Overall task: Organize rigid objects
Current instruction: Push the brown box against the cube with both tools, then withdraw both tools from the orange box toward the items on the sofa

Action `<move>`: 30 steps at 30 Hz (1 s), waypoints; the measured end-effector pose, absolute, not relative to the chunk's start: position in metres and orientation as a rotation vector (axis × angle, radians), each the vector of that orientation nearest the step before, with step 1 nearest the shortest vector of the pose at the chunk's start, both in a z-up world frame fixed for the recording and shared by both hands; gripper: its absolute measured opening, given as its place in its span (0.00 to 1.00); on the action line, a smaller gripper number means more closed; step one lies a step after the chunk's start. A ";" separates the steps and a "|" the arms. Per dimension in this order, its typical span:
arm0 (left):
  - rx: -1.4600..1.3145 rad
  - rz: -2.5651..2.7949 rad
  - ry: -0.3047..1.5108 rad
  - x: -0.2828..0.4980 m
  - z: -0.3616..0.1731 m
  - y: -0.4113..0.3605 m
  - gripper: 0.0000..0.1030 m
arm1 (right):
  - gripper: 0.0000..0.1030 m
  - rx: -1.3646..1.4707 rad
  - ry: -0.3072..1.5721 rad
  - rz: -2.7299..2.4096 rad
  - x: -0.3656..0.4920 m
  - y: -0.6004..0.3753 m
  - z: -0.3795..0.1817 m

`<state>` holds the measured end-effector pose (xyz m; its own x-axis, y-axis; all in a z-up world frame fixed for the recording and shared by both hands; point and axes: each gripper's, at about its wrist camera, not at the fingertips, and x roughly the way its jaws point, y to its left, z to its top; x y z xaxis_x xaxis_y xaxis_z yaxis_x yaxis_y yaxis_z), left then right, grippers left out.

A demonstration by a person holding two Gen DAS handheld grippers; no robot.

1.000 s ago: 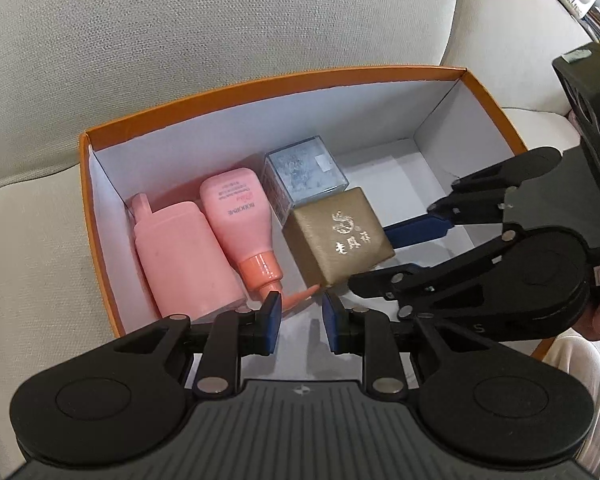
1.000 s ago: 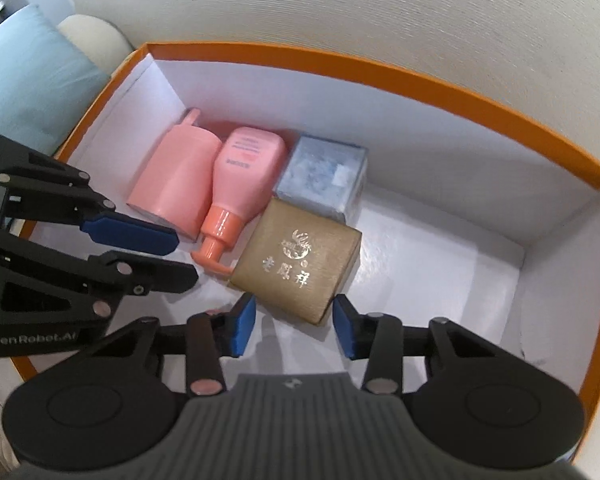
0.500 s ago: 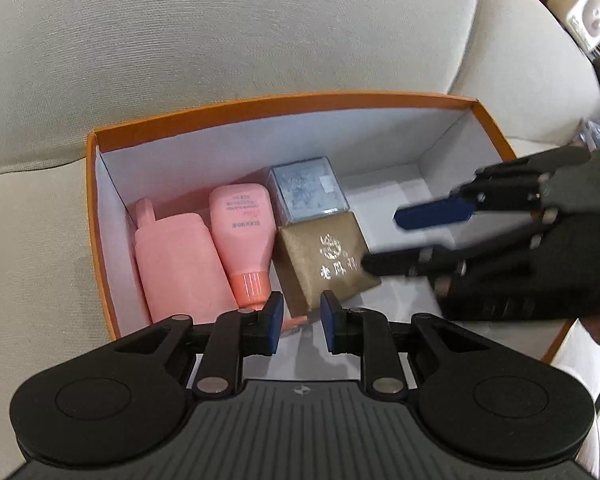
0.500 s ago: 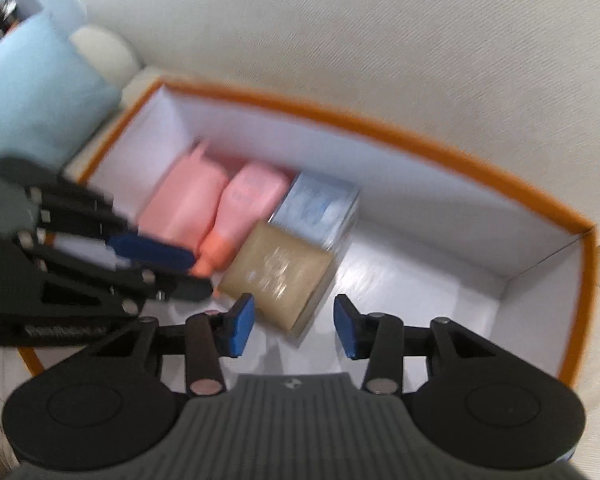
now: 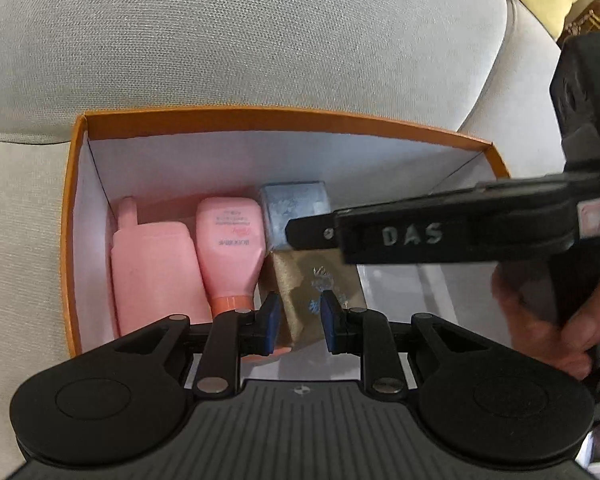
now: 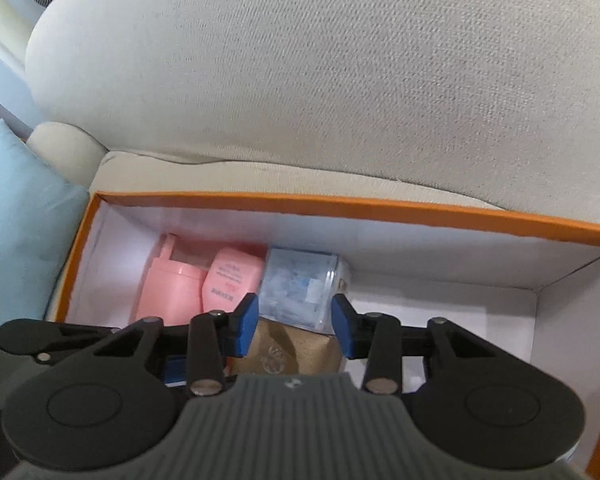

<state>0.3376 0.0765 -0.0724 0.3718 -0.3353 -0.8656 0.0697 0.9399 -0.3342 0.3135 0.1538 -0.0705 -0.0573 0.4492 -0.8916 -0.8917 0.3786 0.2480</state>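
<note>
Your left gripper [image 5: 298,322] hangs over the near edge of the orange box [image 5: 284,117], which sits on the sofa [image 5: 240,40] seat against the back cushion. Its jaws are released, with a modest gap between the blue pads and nothing in them; through that gap you see the gold box [image 5: 320,280] lying on the floor of the orange box.

Inside, the contents are packed toward the 9 o'clock end. The pink flask [image 5: 152,268] lies flat nearest that wall, its neck pointing to 12 o'clock. Just beside it, at its 3 o'clock side, lies the pink bottle [image 5: 230,248], cap toward 6 o'clock. The clear cube [image 5: 294,208] stands next along, near the back wall, and the gold box touches its 6 o'clock face. The 3 o'clock half of the box floor carries none of these four things.

Your right gripper [image 6: 294,326] is held above the same box, jaws released and wide, holding nothing. In its own view the clear cube [image 6: 300,288] shows between the pads with the gold box [image 6: 288,350] below it. In the left view that gripper crosses from 3 o'clock, edge-on, marked "DAS", with your right hand [image 5: 548,312] on its handle.

A pale blue cushion [image 6: 16,220] rests on the sofa beside the 9 o'clock end of the orange box.
</note>
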 end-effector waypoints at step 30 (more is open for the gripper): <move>-0.211 -0.201 0.962 0.262 -0.002 0.073 0.27 | 0.42 -0.497 0.930 1.101 0.253 0.086 -0.031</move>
